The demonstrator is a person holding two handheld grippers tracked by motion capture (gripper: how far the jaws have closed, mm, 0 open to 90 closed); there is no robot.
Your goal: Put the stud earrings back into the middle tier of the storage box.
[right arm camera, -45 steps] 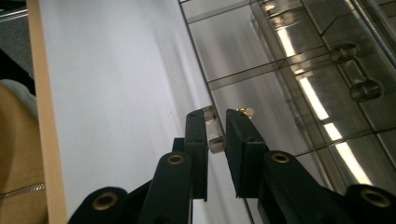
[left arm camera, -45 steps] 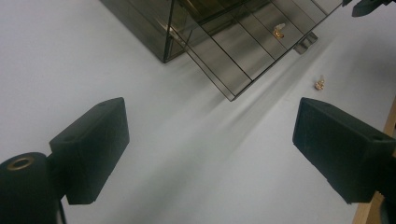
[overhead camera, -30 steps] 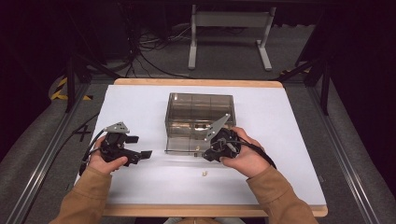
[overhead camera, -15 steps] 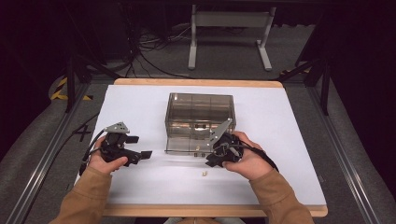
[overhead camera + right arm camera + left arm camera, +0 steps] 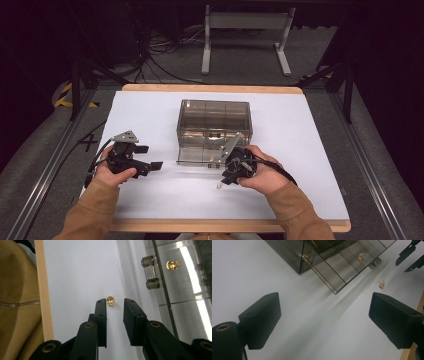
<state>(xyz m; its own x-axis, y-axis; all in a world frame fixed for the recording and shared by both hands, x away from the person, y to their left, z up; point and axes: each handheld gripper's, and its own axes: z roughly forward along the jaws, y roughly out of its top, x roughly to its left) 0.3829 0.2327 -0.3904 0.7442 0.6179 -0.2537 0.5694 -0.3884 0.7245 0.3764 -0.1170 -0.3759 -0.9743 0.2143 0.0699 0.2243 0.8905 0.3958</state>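
Here, the tiny gold piece could slip away from the right gripper

On the left, the left gripper rests on the white table with its black jaws wide apart and nothing between them. In the middle stands the clear brown box, its door lying flat and open toward the person, with one gold piece inside. On the right, the right gripper has just been opening its jaws, and a second small gold piece lies on the table right at the tips, touching neither pad as far as I can tell. It is so little that the jaws could shut beside it, flick it off, or bump the door's handle close by
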